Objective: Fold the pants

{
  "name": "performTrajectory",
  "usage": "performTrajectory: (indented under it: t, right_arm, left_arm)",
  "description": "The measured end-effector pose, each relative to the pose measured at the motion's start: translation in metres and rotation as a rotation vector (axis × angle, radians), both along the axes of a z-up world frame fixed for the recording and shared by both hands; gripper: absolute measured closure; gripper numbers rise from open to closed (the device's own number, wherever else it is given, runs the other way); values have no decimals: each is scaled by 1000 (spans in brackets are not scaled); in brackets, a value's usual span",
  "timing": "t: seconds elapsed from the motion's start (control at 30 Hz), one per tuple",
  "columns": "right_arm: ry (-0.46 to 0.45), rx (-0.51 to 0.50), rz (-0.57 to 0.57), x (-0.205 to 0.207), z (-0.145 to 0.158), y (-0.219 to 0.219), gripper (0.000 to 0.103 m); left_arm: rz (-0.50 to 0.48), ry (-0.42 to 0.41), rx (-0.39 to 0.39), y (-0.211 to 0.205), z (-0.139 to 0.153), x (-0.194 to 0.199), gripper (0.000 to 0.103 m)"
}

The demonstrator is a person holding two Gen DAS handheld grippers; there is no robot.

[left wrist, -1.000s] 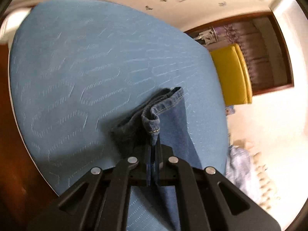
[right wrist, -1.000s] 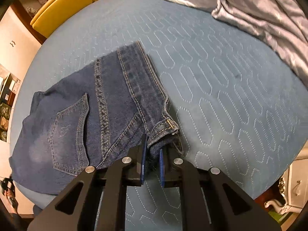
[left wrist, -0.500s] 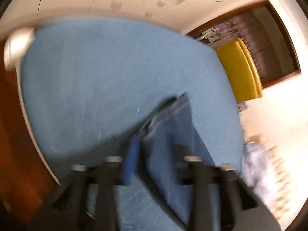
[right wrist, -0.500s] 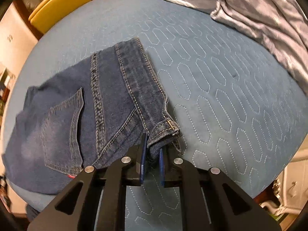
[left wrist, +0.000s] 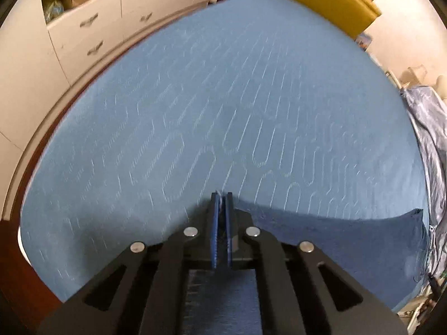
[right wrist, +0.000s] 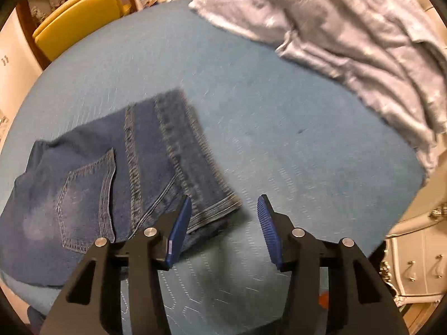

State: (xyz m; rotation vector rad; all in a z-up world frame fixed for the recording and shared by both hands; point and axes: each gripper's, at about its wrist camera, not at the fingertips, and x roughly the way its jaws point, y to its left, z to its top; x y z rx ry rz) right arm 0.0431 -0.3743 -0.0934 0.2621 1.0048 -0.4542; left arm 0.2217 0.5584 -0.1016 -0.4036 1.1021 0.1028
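Lying folded on the blue quilted bed (right wrist: 293, 117), the jeans (right wrist: 117, 184) sit left of centre in the right wrist view, back pocket (right wrist: 83, 198) up, hem end nearest the right hand-held gripper (right wrist: 225, 217). Right jaws have just been opening and now stand spread; nothing pinched, hem corner just beyond the left blue pad (right wrist: 178, 229), right pad over bare bed. Grey bedding (right wrist: 363, 42) bunched far right, yellow chair (right wrist: 78, 19) far left.

Left hand-held gripper (left wrist: 221, 215): jaws have just been closing, pads pressed together, no cloth clearly between them; a pale sliver at the tips, can't tell what. In that view the jeans (left wrist: 335, 240) lie flat under and to the right of it. White drawers (left wrist: 92, 30) far left.
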Motion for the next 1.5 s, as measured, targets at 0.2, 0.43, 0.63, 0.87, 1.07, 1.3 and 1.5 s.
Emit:
performTrajectory:
  t: [0.2, 0.43, 0.63, 0.87, 1.07, 1.3, 1.5]
  right_arm:
    - [-70, -14, 180, 41, 36, 58, 54]
    - [-95, 40, 607, 138, 35, 214, 57]
    - [-44, -6, 797, 209, -9, 308, 82]
    - [-20, 62, 664, 268, -52, 275, 91]
    - [-62, 76, 635, 276, -55, 270, 91]
    - [-59, -1, 609, 275, -56, 281, 92]
    - [-123, -35, 545, 245, -11, 275, 74]
  left_arm:
    - [60, -13, 32, 2, -11, -27, 91]
    - [205, -187, -10, -14, 27, -89, 48]
    - [355, -210, -103, -15, 18, -179, 50]
    - [381, -220, -181, -55, -3, -273, 49]
    - [453, -243, -304, -54, -11, -266, 61]
    - [531, -238, -511, -22, -31, -227, 66]
    - [579, -184, -614, 2, -57, -204, 66]
